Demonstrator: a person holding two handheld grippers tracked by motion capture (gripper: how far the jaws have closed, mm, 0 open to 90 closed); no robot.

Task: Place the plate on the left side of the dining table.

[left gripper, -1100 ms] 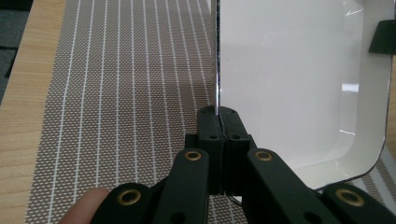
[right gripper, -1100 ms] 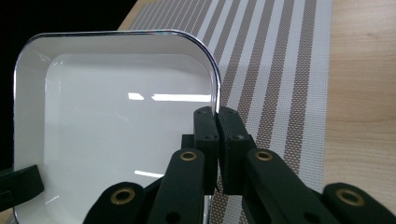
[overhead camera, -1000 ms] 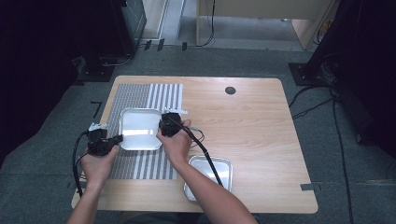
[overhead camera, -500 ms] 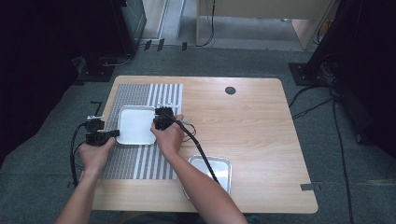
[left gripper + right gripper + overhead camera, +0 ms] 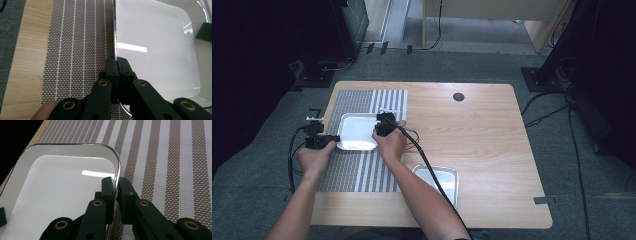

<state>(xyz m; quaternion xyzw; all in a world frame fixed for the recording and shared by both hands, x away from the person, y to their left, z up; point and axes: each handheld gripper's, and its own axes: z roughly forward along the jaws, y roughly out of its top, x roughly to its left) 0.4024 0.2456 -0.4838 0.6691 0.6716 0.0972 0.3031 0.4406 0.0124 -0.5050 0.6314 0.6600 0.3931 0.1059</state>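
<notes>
A second tray sits nearest me, untouched on bare wood. Beyond it, my left gripper and right gripper each pinch opposite rims of the metal tray on the striped mat; I judge setting-down remains.

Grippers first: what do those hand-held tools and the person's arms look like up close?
Both grippers, left and right, are black, each with two flat linked jaws joined by brass-coloured rivets. A black cable trails from the right one along the forearm; another loops from the left. A small white part sits by the left gripper. The forearms are bare, no sleeves.
</notes>
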